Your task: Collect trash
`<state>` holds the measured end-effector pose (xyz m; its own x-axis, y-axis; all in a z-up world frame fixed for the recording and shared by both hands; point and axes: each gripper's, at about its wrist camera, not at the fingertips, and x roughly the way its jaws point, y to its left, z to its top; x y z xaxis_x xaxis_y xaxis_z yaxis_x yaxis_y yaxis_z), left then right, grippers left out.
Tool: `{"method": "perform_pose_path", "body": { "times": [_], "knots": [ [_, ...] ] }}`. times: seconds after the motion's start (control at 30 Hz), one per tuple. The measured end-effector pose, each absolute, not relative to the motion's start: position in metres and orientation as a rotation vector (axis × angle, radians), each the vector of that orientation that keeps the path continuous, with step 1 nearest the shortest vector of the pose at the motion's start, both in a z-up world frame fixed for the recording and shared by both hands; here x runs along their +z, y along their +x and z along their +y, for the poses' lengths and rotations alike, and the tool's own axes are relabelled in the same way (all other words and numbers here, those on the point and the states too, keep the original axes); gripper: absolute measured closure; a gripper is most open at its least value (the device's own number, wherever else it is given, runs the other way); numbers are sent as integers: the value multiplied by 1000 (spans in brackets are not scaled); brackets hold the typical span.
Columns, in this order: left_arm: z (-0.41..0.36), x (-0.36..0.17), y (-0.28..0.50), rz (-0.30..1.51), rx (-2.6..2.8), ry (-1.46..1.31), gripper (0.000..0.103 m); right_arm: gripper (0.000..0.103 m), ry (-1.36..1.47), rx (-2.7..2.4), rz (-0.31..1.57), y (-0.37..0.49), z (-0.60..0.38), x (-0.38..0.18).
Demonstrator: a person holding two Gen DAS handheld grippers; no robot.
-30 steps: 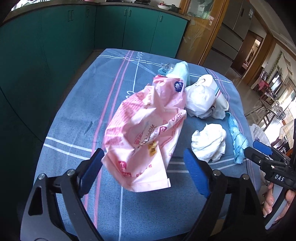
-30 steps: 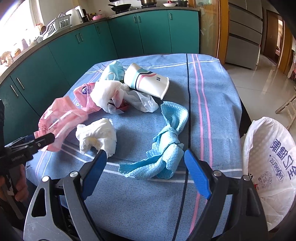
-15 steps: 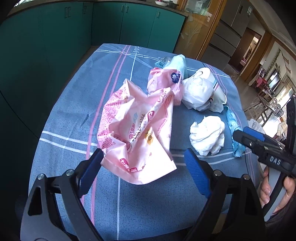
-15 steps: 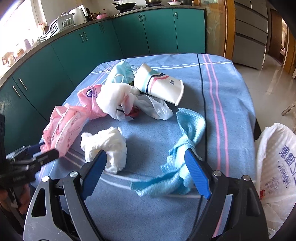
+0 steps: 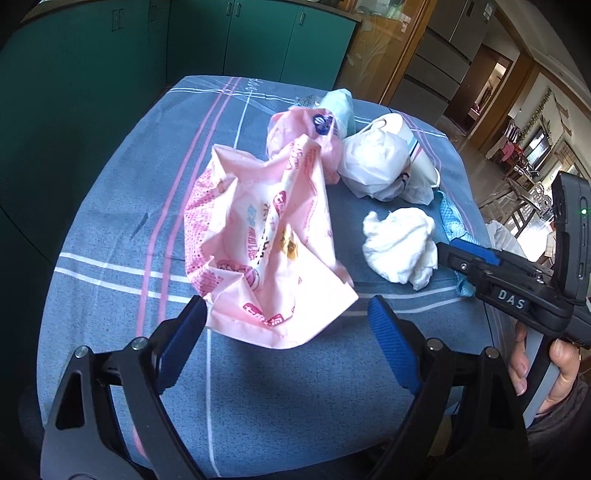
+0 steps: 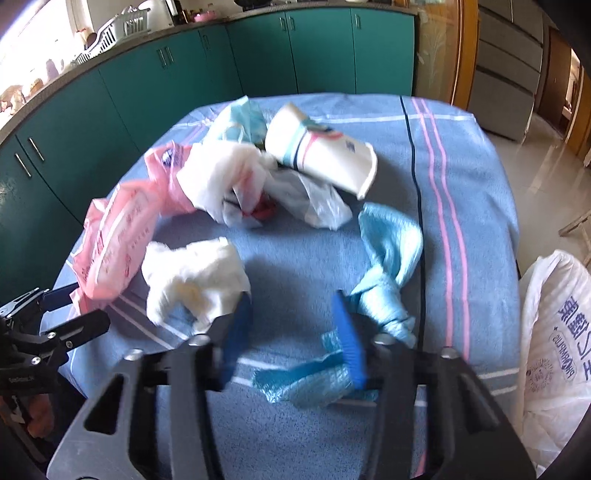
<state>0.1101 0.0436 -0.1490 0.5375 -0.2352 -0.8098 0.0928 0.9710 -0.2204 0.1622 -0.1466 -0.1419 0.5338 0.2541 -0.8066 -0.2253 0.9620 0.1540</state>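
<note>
Teal cabinets (image 6: 258, 62) stand behind the blue striped tablecloth (image 6: 461, 155); dish rack (image 6: 122, 29) on counter.

A crumpled pink wrapper (image 5: 266, 236), a white tissue wad (image 5: 400, 243) beside it, and a tipped paper cup (image 6: 321, 158) lie on the cloth.

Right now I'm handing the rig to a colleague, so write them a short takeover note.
Left claw: open, empty, at the near edge of the pink wrapper.
Right claw: partly closed, gripping nothing, low over the table between the white tissue wad and the blue cloth.
Paper cup and white plastic bag lie farther back.
Trash bag hangs off the table's right edge.
Nothing lifted yet; all items remain.
</note>
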Motion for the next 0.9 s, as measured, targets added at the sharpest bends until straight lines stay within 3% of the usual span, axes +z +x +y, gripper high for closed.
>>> {"method": "perform_pose_path", "body": {
  "times": [0.13,0.5,0.57,0.63,0.73,0.9],
  "knots": [
    [34,-150,108,993,-226,-154,14,79,44,277,979,158,-156,-146],
    [-5,-153,92,1019,-351,-79,14,78,129,230,976,152,-188,-139],
    [-4,-148,90,1009,-349,-78,14,74,128,228,974,153,-189,-138],
    [0,-143,89,1007,-345,-101,13,59,129,229,965,152,-190,-136],
    [15,-126,86,972,-377,-184,11,46,125,222,941,149,-189,-131],
    [44,-104,83,870,-251,-177,10,36,129,206,891,144,-194,-117]
  ]
}}
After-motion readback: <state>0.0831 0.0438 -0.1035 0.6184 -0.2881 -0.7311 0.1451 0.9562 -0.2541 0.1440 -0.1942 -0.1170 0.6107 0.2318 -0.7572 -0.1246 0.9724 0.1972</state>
